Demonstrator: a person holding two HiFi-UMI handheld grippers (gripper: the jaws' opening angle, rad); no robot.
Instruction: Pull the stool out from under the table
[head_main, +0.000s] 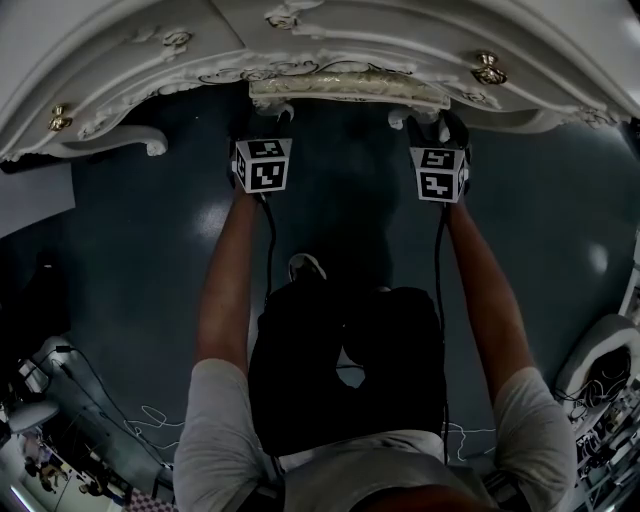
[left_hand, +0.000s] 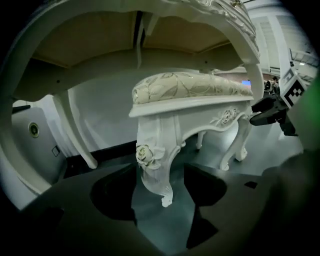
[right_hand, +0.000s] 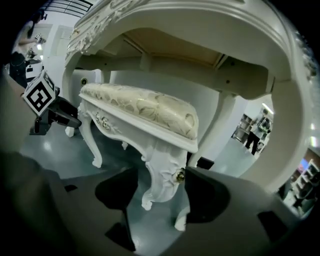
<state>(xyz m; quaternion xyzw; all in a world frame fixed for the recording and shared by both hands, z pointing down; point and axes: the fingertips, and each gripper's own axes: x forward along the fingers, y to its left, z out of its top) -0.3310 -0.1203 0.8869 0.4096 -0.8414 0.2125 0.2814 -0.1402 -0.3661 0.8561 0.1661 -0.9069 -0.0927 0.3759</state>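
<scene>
The white carved stool (head_main: 350, 92) with a cream patterned cushion (left_hand: 195, 86) stands under the ornate white table (head_main: 120, 60); only its front edge shows in the head view. My left gripper (head_main: 273, 115) is at the stool's front left corner. Its jaws stand open on either side of the rose-carved front leg (left_hand: 154, 160), with gaps on both sides. My right gripper (head_main: 430, 122) is at the front right corner. It is open around the other front leg (right_hand: 159, 167), and the right jaw is very close to the leg's gold-centred rosette. Each gripper shows in the other's view: right gripper (left_hand: 272, 112), left gripper (right_hand: 50, 117).
The table's curved legs (head_main: 150, 142) and apron (right_hand: 200, 20) frame the stool closely. The floor (head_main: 130, 260) is dark blue-grey. My own legs and a shoe (head_main: 306, 266) are below the grippers. Cables (head_main: 150, 415) lie at the lower left. A person (right_hand: 257, 131) stands far off on the right.
</scene>
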